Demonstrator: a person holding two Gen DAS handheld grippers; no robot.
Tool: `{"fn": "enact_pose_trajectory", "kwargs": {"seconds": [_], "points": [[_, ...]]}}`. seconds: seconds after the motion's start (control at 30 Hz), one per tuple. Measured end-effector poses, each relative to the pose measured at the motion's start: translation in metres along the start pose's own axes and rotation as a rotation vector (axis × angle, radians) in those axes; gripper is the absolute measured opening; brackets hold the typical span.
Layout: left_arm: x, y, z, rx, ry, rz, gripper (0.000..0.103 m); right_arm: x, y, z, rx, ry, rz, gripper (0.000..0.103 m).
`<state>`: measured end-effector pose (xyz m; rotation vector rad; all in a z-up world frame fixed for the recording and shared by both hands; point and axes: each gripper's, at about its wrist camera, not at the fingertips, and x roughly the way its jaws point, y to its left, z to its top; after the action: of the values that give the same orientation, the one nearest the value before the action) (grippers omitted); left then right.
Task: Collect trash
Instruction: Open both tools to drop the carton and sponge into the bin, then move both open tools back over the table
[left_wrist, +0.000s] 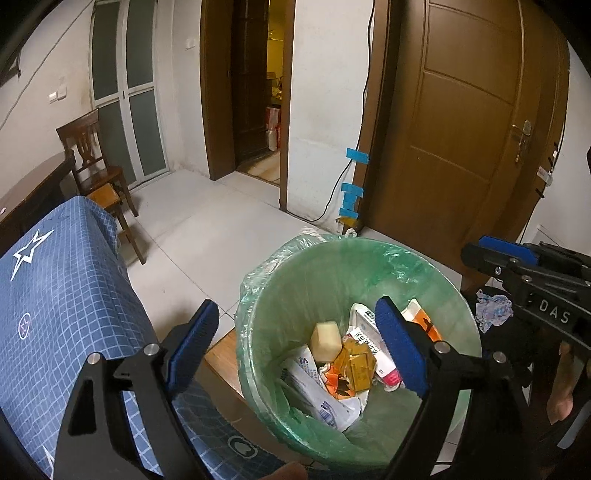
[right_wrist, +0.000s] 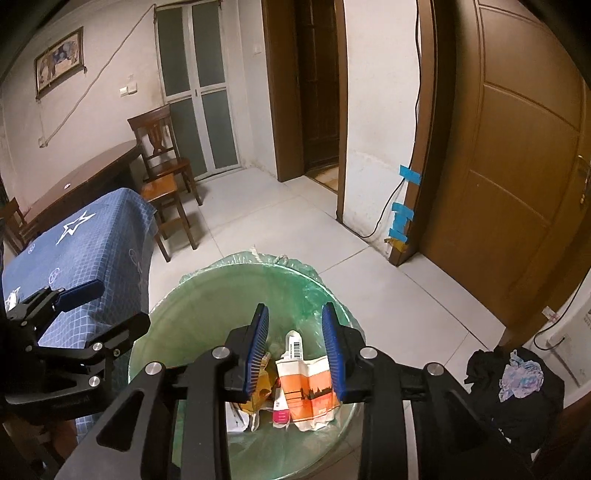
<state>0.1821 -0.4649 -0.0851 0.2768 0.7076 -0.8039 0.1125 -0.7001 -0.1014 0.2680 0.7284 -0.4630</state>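
Two blue-padded fingers (left_wrist: 400, 350) of the left gripper (left_wrist: 295, 347) stand wide apart with nothing between them, one over the bin's inside and the other out past its left rim. In the right wrist view the right gripper (right_wrist: 297, 350) hangs over the same bin, its pads parted by a moderate gap and empty.

Below both sits the trash bin (left_wrist: 458, 317), lined with a pale green plastic bag (left_wrist: 266, 273) folded over its rim. At its bottom lies the trash (left_wrist: 351, 362): a cream block, crumpled yellow wrappers, a white box with pink end and a white plastic packet. The orange-and-white carton (right_wrist: 310, 391) shows at lower centre of the right wrist view.

At lower left of the left view a blue checked cloth (left_wrist: 66, 295) with white stars covers a piece of furniture just beside the bin. Pale floor tiles (left_wrist: 207, 221) spread beyond. A wooden chair (left_wrist: 96, 158) stands at centre left beside a dark wooden table (right_wrist: 85, 181). An open doorway (left_wrist: 258, 92) is upper centre, a closed brown door (left_wrist: 476, 122) upper right, and blue tape strips (left_wrist: 354, 177) mark the wall between. Dark clothing (right_wrist: 517, 387) lies at lower right.
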Motion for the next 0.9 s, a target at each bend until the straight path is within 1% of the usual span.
{"fn": "enact_pose_trajectory", "kwargs": {"seconds": [0.23,0.3,0.33,0.4,0.47,0.53,0.6,0.7,0.73,0.8,0.9], "points": [[-0.002,0.002,-0.001,-0.008,0.007,0.003,0.083,-0.002,-0.001,-0.001,-0.004,0.004,0.006,0.033],[-0.007,0.007,-0.002,-0.014,0.009,0.003,0.083,-0.006,0.002,-0.002,-0.006,-0.001,0.017,0.039],[-0.011,0.010,-0.002,-0.017,0.010,0.003,0.083,-0.009,0.005,-0.002,-0.007,-0.009,0.025,0.045],[-0.024,0.016,-0.004,-0.029,0.005,0.003,0.083,-0.019,0.013,-0.005,-0.012,-0.035,0.045,0.065],[-0.041,0.025,-0.007,-0.035,-0.007,0.007,0.083,-0.029,0.024,-0.008,-0.024,-0.059,0.073,0.074],[-0.056,0.035,-0.009,-0.039,-0.022,0.013,0.083,-0.039,0.043,-0.014,-0.044,-0.079,0.119,0.077],[-0.079,0.054,-0.016,-0.054,-0.040,0.023,0.083,-0.047,0.065,-0.019,-0.074,-0.092,0.171,0.081],[-0.110,0.084,-0.029,-0.083,-0.056,0.053,0.083,-0.056,0.103,-0.029,-0.123,-0.096,0.250,0.084],[-0.124,0.100,-0.037,-0.100,-0.061,0.065,0.083,-0.059,0.120,-0.034,-0.139,-0.091,0.294,0.085],[-0.142,0.124,-0.049,-0.126,-0.062,0.086,0.083,-0.061,0.148,-0.044,-0.172,-0.075,0.350,0.086],[-0.175,0.176,-0.072,-0.191,-0.064,0.158,0.083,-0.061,0.190,-0.055,-0.220,-0.046,0.414,0.087]]}}
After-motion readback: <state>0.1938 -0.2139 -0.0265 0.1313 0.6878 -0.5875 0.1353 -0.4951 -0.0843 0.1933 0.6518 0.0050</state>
